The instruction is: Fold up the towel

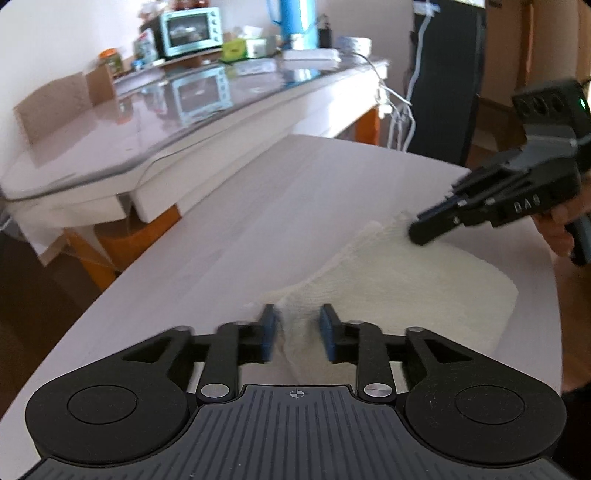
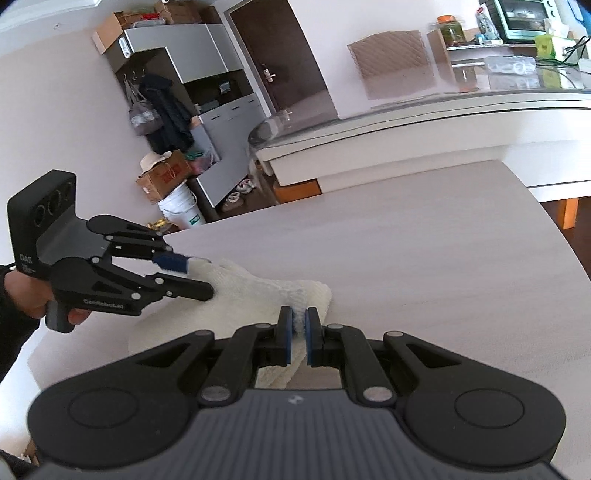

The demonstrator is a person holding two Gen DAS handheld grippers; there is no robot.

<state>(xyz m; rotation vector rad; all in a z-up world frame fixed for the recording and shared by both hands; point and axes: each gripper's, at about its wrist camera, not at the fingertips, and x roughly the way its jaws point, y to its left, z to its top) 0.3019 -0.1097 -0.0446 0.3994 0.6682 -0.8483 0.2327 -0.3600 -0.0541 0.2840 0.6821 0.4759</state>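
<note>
A white towel (image 1: 417, 280) lies on the pale wooden table (image 1: 258, 221), with its near edge raised at two corners. My left gripper (image 1: 297, 332) is open, its blue pads apart on either side of a towel corner that rises between them. My right gripper (image 2: 299, 328) is shut on another towel corner (image 2: 299, 295). The right gripper also shows in the left wrist view (image 1: 424, 230), at the towel's far edge. The left gripper shows in the right wrist view (image 2: 195, 278), its fingers around the towel's other corner (image 2: 229, 277).
A second table with a glass top (image 1: 184, 110) stands beyond, carrying a teal toaster oven (image 1: 192, 31), jars and boxes. A black chair (image 1: 447, 74) stands at the far right. In the right wrist view, cabinets, boxes and a white bucket (image 2: 181, 210) stand by the wall.
</note>
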